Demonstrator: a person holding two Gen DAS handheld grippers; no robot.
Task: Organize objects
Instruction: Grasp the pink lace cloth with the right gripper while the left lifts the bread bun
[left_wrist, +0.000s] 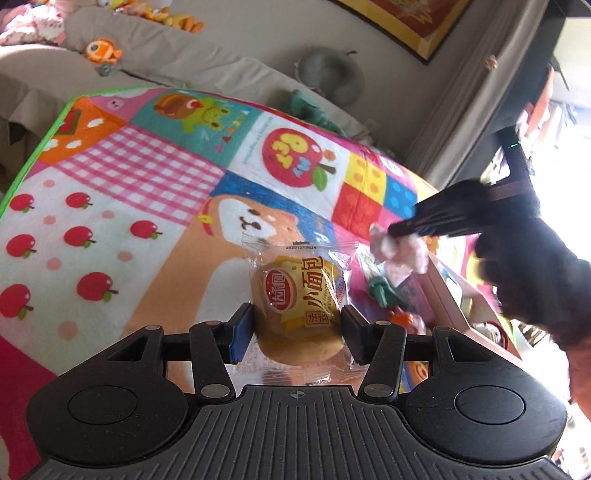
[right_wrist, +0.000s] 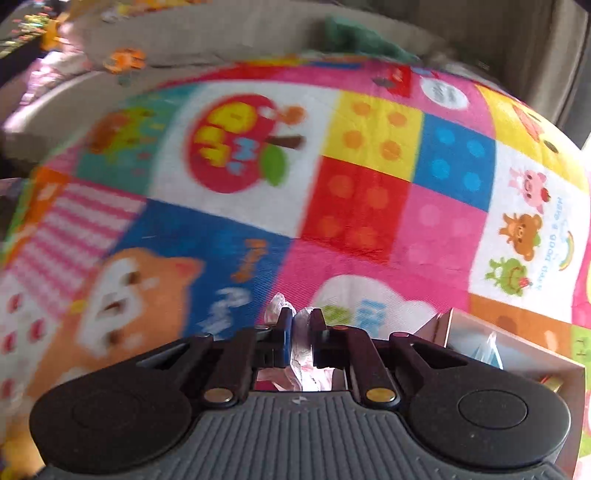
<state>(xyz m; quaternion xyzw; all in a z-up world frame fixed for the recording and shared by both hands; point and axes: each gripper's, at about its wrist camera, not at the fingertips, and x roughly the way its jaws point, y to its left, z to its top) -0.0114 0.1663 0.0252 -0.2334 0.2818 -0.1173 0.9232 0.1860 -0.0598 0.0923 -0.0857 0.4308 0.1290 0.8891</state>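
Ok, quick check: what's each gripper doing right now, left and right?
Left gripper: closed on the wrapped bread bun.
Right gripper: shut on a small clear-wrapped pinkish packet.

On the blanket (left_wrist: 155, 177) the wrapped bun (left_wrist: 299, 295) sits between the left gripper (left_wrist: 295, 328) pads, with the box (left_wrist: 454, 306) to its right and a sofa (left_wrist: 207, 62) behind
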